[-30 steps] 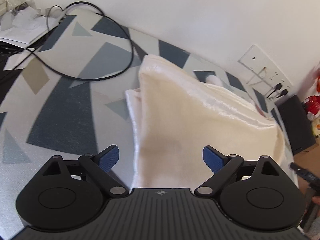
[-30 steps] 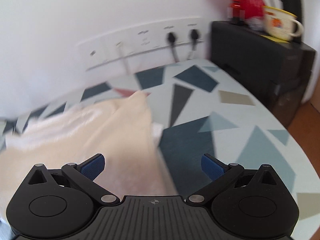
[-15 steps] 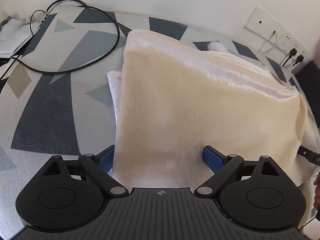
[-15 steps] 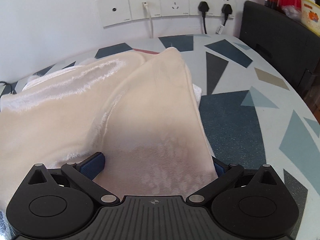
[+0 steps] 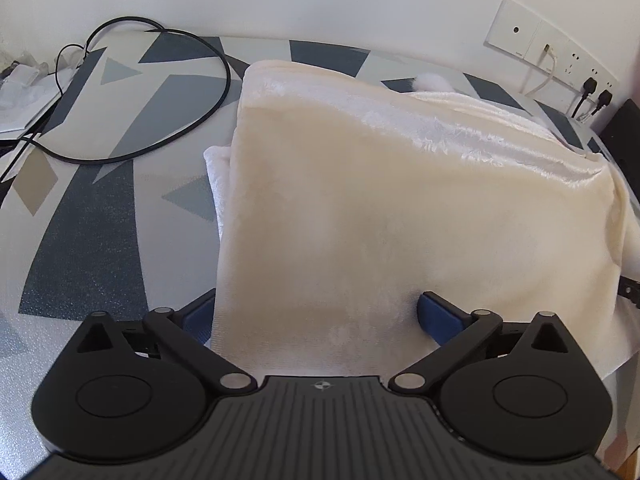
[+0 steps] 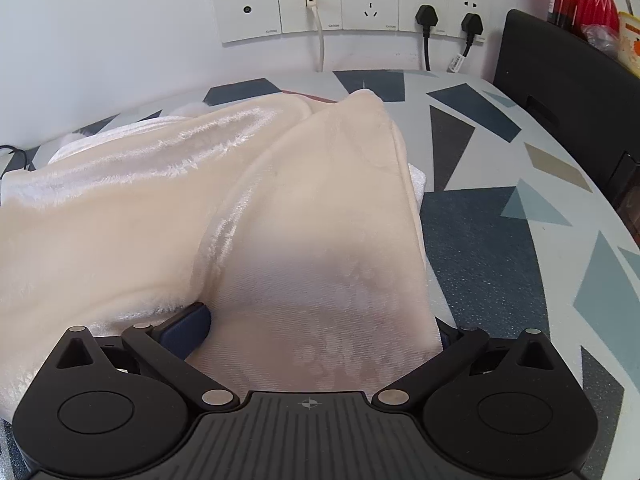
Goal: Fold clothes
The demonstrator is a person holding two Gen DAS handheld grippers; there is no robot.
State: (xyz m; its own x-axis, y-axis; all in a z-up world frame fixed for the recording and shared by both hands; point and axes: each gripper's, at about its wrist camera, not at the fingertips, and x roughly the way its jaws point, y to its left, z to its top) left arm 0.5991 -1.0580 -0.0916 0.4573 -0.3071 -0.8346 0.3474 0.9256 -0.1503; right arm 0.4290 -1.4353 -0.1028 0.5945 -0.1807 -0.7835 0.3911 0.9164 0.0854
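One cream fleece garment (image 5: pixel 400 208) is lying folded on the patterned table (image 5: pixel 92 232), plush side catching light along its far ridge. You are holding two grippers at its near edge: left gripper (image 5: pixel 316 314) just widening, jaws spread with cloth between; right gripper (image 6: pixel 320 328) likewise spread, unpinched. Five wall sockets (image 6: pixel 370 2), two black plugs (image 6: pixel 426 14)

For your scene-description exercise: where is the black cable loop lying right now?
In the left wrist view, the black cable loop lies on the patterned tabletop at upper left, left of the cream fleece garment and beside the white papers.
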